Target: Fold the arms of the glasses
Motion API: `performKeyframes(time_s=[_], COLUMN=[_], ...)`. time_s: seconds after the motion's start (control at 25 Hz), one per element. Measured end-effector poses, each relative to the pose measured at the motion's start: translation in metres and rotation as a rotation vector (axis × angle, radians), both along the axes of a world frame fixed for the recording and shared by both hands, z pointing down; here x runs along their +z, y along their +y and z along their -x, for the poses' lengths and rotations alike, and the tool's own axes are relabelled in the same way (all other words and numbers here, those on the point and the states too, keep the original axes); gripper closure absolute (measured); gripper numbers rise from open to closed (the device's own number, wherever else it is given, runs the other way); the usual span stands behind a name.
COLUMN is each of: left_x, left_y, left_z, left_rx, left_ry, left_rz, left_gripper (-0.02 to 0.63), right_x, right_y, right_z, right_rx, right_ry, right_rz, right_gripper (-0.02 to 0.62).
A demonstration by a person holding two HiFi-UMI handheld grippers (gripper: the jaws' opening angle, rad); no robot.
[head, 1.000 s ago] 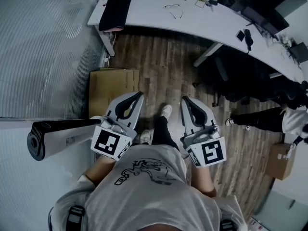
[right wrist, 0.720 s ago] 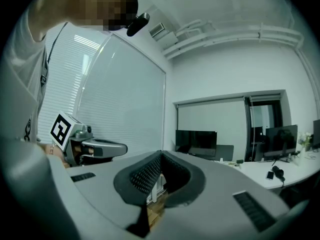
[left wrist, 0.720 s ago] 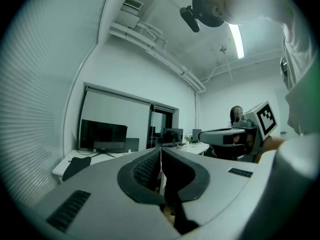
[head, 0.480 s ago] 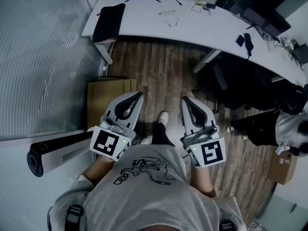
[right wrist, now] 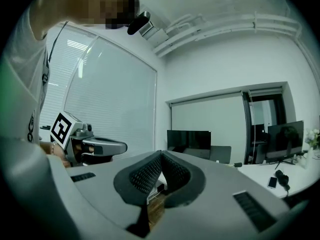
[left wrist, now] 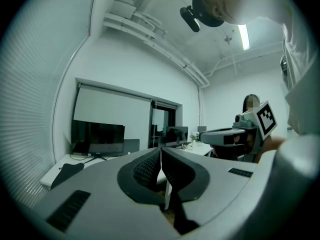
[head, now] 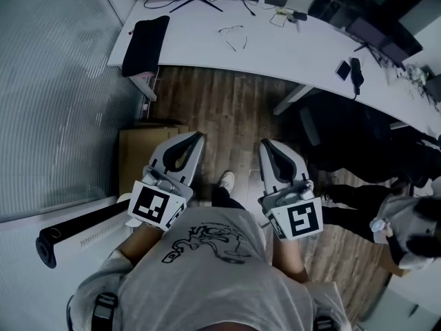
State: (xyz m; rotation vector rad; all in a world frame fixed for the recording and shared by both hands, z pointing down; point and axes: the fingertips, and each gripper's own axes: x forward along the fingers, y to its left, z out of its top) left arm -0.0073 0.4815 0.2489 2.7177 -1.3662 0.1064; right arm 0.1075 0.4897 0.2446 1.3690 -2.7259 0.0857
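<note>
**Glasses on desk, both grippers empty**

One pair of glasses [head: 233,31]: thin dark frame, small in the head view, both arms seemingly swung out. It lies on the white desk [head: 296,47], right of one black pouch [head: 145,36].

Two grippers are held over the wood floor, well apart from the desk. The left gripper [head: 198,136] has its jaws pressed together with nothing between. The right gripper [head: 264,143] is the same.

One cardboard box [head: 141,150] sits on the floor.

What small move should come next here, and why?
Probably step closer to the white desk. The glasses lie there with arms seemingly spread, far ahead of the left gripper and right gripper, whose jaws are both shut on nothing above the wooden floor.
</note>
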Motion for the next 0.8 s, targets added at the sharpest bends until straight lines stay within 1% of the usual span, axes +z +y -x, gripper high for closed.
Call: performKeyframes(time_s=[0.24,0.44,0.6,0.8], left_x=[0.002,0.004,0.006,0.015], left_y=[-0.050,-0.080,-0.095,-0.110], left_z=[-0.040,-0.066,-0.075,-0.072], left_rx=[0.002,0.000,-0.010,-0.017], left_ry=[-0.010,-0.011,-0.017,-0.028], left_rz=[0.011,0.006,0.012,0.031], left_gripper=[0.583,0.583,0.583,0.583], right_x=[0.002,0.008,0.010,0.017], right_y=[-0.050,-0.080,-0.096,-0.110], right_z=[-0.038,-0.066,-0.077,-0.075], right_rx=[-0.002,-0.008,-0.011,-0.021], right_ry=[-0.005,-0.005,-0.005,-0.004], right_rz=[0.011,0.014,0.018,0.030], right_gripper=[0.586,0.586,0.586,0.586])
